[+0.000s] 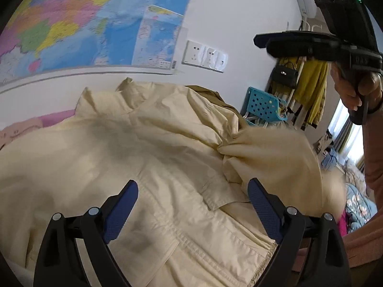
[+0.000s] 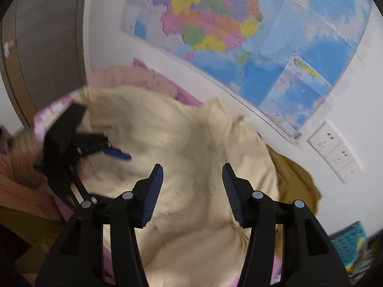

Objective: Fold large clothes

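A large cream jacket (image 1: 134,148) lies spread and rumpled on the bed, collar toward the wall. It also shows in the right wrist view (image 2: 191,148). My left gripper (image 1: 192,186) is open and empty, just above the jacket's lower part. My right gripper (image 2: 192,174) is open and empty, held above the jacket's middle. The right gripper's body (image 1: 311,45) shows high at the right of the left wrist view, held by a hand. The left gripper (image 2: 117,154) shows blurred at the left of the right wrist view.
A mustard garment (image 2: 294,179) lies under the jacket's far side. A pink sheet and a peach cloth (image 2: 134,76) lie near the wall. A wall map (image 2: 239,35) and sockets (image 1: 203,57) are behind. A blue basket (image 1: 263,105) and a clothes rack (image 1: 308,91) stand at the right.
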Demonstrator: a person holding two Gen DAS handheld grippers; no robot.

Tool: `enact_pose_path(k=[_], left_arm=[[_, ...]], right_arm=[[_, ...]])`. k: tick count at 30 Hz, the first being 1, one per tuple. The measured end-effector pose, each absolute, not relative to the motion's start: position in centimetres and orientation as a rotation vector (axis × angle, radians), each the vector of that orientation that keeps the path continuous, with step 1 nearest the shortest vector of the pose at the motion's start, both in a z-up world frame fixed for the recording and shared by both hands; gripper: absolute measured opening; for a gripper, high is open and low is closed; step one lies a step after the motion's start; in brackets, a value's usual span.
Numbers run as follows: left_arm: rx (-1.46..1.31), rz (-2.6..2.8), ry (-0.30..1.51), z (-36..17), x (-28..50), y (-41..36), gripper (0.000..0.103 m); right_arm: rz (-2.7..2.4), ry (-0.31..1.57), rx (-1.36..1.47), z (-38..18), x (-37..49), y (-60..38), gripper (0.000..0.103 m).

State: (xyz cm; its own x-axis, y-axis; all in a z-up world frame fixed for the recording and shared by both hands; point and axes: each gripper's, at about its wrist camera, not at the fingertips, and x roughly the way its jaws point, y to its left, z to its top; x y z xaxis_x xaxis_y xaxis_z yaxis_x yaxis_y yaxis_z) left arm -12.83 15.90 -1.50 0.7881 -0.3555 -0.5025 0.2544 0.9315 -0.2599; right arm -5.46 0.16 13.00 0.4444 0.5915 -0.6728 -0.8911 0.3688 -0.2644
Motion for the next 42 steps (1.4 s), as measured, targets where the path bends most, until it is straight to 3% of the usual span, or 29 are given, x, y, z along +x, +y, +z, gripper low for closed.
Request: enact_pose_path(k=[4, 9, 14, 18, 19, 20, 21, 22, 24, 29, 33, 38, 40, 41, 42], left_arm=[[-0.189, -0.326, 0.571, -1.6, -13.8, 16.9, 0.089], [-0.179, -0.336, 0.569, -1.5, -14.1, 17.1, 0.089], [-0.153, -0.357, 0.582, -1.4, -13.6, 16.3, 0.089], [-0.118, -0.400, 0.592, -1.2, -12.9, 14.6, 0.089], [-0.112, -0.411, 0.593, -1.2, -12.8, 14.3, 0.089], [-0.106, -0.426, 0.595, -1.1, -12.6, 13.8, 0.089], [-0.099, -0.436, 0.596, -1.1, -12.4, 13.4, 0.089], [-0.091, -0.447, 0.598, -1.0, -12.3, 12.8, 0.089], [-0.073, -0.462, 0.598, -0.9, -12.4, 12.0, 0.089], [-0.090, -0.499, 0.591, -0.5, -13.2, 12.3, 0.089], [-0.130, -0.531, 0.542, 1.1, -14.0, 13.4, 0.089], [-0.121, -0.496, 0.530, 2.0, -14.5, 14.0, 0.090], [-0.106, -0.459, 0.572, 1.4, -14.0, 13.9, 0.090], [-0.098, -0.435, 0.600, 0.9, -13.5, 13.8, 0.090], [-0.087, -0.400, 0.631, 0.4, -13.0, 13.6, 0.090]], right_arm=[[0.970, 0.568, -0.528, 12.3, -2.8, -2.6, 0.057], [0.856, 0.804, -0.273, 5.6, 1.4, -11.3, 0.069], [0.776, 1.039, 0.104, -4.0, 1.4, -21.6, 0.070], [0.798, 1.078, 0.254, -7.7, -0.3, -23.9, 0.069], [0.808, 1.075, 0.275, -8.0, -0.3, -23.9, 0.066], [0.828, 1.069, 0.300, -8.2, -0.2, -23.7, 0.049], [0.851, 1.061, 0.308, -8.1, -0.1, -23.4, 0.021], [0.883, 1.026, 0.309, -7.4, 0.0, -22.8, 0.011], [0.951, 0.946, 0.319, -4.6, -0.2, -22.1, 0.004], [1.049, 0.757, 0.144, 4.3, -1.1, -16.5, 0.004], [1.078, 0.740, 0.018, 7.6, 0.9, -9.5, 0.004], [1.104, 0.881, -0.027, 4.9, 5.8, 0.5, 0.009], [1.107, 0.938, 0.000, 2.9, 7.4, 2.5, 0.029], [1.128, 0.968, 0.014, 2.3, 8.0, 3.2, 0.049], [1.107, 0.956, 0.013, 1.9, 8.4, 3.5, 0.051]])
